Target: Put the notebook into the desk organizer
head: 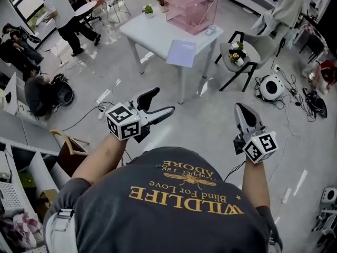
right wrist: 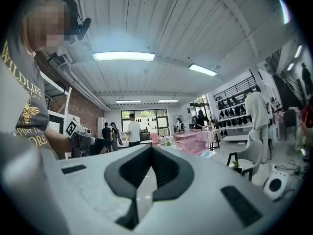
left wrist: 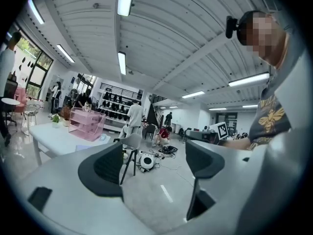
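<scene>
A lavender notebook (head: 181, 53) lies flat at the near edge of a white table (head: 152, 33). At the table's far end stands the pink see-through desk organizer (head: 190, 10), also in the left gripper view (left wrist: 87, 124) and the right gripper view (right wrist: 193, 140). Both grippers hang in the air over the floor, well short of the table. My left gripper (head: 160, 103) (left wrist: 156, 163) is open with nothing between its jaws. The right gripper (head: 242, 110) (right wrist: 149, 168) has its jaws together and holds nothing.
A grey chair (head: 247, 54) with a small plant stands right of the table. A round white device (head: 272, 86) and cables lie on the floor beyond it. Shelving (head: 21, 162) runs along the left, and several people stand or sit around the room.
</scene>
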Demonstrator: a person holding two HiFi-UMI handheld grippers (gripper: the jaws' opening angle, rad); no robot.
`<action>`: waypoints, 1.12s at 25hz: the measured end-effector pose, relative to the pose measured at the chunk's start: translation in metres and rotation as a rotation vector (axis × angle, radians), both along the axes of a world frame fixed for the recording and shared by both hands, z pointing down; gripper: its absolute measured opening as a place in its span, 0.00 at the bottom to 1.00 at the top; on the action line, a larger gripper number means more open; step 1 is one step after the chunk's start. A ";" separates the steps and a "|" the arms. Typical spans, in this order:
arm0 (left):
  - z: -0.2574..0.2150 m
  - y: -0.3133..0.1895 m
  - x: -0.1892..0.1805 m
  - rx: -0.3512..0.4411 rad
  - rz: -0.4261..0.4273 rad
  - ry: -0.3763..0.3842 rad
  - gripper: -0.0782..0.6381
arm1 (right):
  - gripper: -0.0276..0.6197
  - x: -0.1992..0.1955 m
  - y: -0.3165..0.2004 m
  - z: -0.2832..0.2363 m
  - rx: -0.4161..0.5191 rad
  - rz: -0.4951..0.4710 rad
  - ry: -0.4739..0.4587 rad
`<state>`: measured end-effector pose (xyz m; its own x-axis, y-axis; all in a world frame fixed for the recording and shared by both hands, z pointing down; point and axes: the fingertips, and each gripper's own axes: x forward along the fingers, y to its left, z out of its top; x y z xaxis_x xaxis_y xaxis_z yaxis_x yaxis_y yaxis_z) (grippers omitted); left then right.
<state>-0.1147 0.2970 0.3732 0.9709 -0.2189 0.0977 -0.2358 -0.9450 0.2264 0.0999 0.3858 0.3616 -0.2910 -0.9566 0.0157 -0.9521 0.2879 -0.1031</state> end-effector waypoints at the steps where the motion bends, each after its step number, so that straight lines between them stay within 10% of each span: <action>1: -0.001 -0.001 0.004 0.008 0.002 -0.007 0.66 | 0.04 0.003 -0.002 0.001 0.002 0.000 -0.003; 12: 0.007 -0.086 0.019 0.000 0.010 0.041 0.66 | 0.04 0.020 -0.080 0.006 -0.011 0.030 0.033; 28: 0.008 -0.397 0.046 0.005 0.207 0.077 0.66 | 0.04 0.013 -0.361 -0.025 -0.015 0.189 0.089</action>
